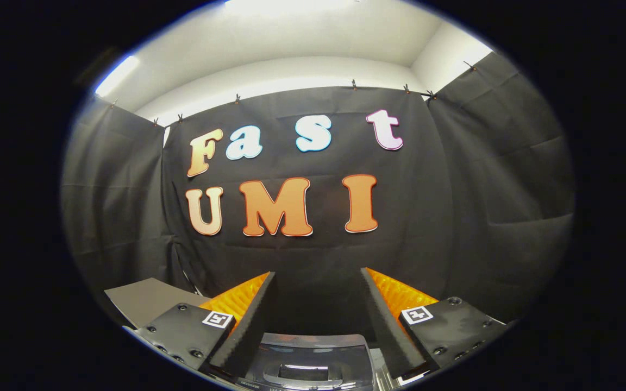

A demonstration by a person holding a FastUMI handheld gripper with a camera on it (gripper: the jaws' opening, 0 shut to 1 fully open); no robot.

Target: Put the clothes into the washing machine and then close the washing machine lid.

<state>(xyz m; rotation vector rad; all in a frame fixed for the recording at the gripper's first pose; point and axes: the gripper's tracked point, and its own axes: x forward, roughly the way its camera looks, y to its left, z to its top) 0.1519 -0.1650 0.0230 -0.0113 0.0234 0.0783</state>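
Gripper (317, 282) spread empty above washing machine lid (313, 358).

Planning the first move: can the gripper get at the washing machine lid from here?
Probably yes: the gripper is open and holds nothing, and the washing machine lid lies low between its fingers with nothing in the way.

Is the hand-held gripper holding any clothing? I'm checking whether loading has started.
No. The hand-held gripper has its fingers spread open with nothing between them, above the washing machine, facing the booth wall.
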